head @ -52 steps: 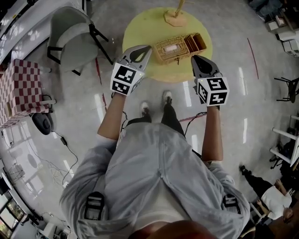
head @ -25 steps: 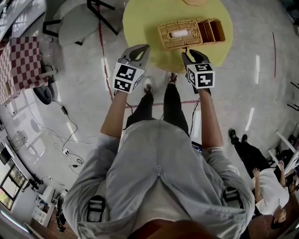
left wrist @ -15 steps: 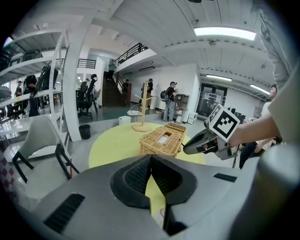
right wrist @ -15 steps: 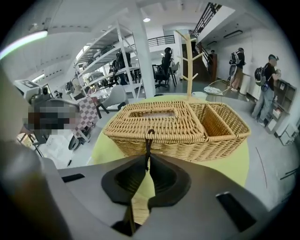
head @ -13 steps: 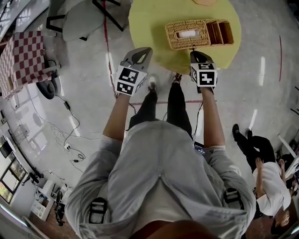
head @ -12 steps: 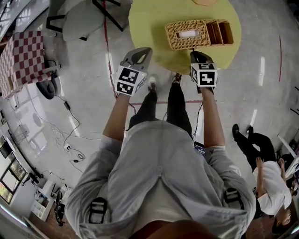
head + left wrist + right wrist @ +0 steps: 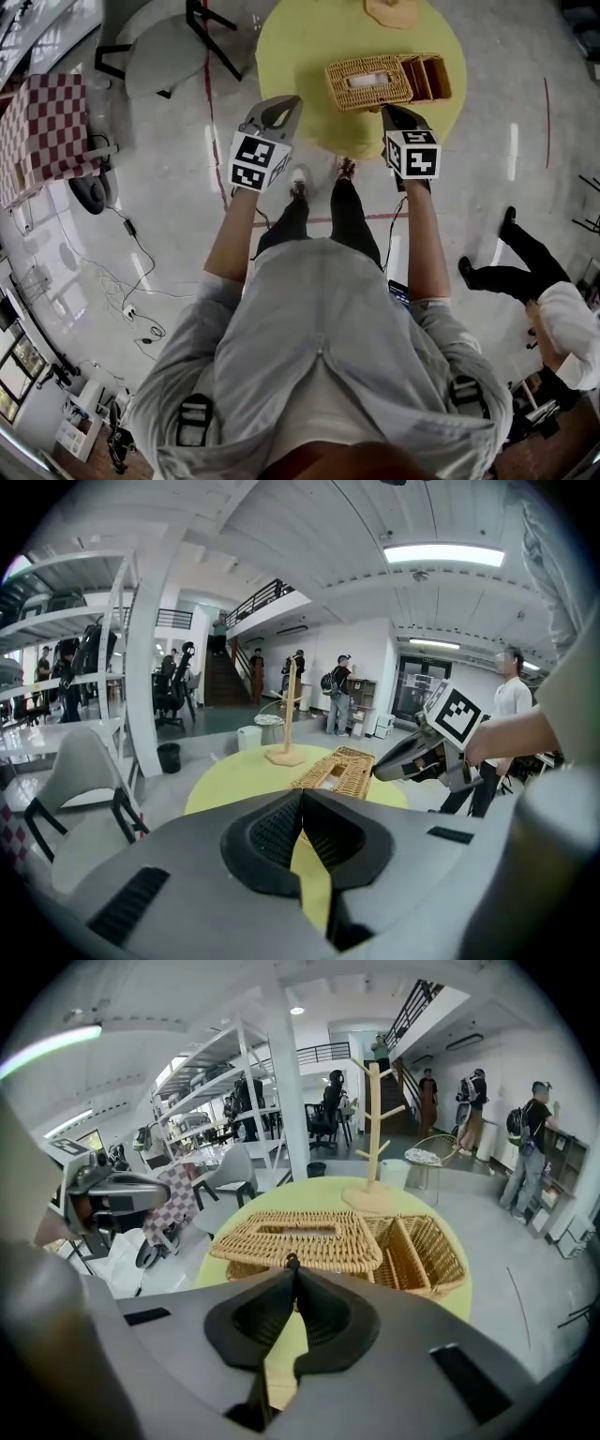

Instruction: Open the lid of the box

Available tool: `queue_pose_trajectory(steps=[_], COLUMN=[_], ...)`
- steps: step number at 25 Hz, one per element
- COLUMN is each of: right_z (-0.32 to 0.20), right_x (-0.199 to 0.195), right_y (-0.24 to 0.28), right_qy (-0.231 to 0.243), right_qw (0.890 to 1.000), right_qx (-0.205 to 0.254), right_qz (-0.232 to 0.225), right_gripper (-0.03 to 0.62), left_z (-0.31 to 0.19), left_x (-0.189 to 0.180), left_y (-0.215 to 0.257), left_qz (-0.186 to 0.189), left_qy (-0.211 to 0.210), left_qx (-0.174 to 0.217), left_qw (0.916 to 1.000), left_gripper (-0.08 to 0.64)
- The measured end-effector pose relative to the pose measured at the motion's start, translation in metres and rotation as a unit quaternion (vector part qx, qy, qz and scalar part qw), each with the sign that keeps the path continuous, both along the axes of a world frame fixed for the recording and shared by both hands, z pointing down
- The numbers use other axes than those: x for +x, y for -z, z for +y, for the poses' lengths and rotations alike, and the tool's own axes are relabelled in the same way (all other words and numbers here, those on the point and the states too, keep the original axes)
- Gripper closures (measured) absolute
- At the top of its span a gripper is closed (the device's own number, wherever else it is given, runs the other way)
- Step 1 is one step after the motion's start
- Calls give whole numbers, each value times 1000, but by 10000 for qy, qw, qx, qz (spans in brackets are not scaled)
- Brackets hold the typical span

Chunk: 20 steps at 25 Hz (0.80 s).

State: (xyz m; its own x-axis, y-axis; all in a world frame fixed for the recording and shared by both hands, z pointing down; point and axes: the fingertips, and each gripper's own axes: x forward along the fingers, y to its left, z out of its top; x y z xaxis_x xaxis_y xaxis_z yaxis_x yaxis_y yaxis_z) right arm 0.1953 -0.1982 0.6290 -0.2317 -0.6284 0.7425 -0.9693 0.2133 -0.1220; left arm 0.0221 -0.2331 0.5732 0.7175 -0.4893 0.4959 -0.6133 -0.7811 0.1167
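The right gripper (image 7: 290, 1267) is closing narrowly on the small dark loop (image 7: 289, 1259) at the lid's (image 7: 309, 1232) near edge, right at its tips. As I judge it, that thin loop is risking slipping free. The light wicker box (image 7: 386, 80) is also risking dragging along, since the left gripper (image 7: 301, 797) is hanging closed and empty, well aside.

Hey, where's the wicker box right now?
In the head view the wicker box sits top centre on the round yellow table, just ahead of the right gripper, whose jaws are closing on a small loop at its front edge.

Round yellow table (image 7: 291, 66), wooden stand (image 7: 392, 11) at its far edge, grey chair (image 7: 161, 54) nearby
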Motion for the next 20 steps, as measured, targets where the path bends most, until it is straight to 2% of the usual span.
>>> queue_pose_trajectory(steps=[12, 20], right_z=[-75, -149], right_x=[1, -6], right_y=[72, 83], right_qy=[487, 1034], right_qw=[9964, 9896], right_qx=[667, 930], right_qz=[174, 359], right_gripper=[560, 560], left_z=[-54, -94], left_x=[14, 11], left_y=[42, 49], left_qz=[263, 215], left_qy=[292, 732], left_qx=[276, 322], left_qw=[9988, 9966], left_gripper=[531, 531])
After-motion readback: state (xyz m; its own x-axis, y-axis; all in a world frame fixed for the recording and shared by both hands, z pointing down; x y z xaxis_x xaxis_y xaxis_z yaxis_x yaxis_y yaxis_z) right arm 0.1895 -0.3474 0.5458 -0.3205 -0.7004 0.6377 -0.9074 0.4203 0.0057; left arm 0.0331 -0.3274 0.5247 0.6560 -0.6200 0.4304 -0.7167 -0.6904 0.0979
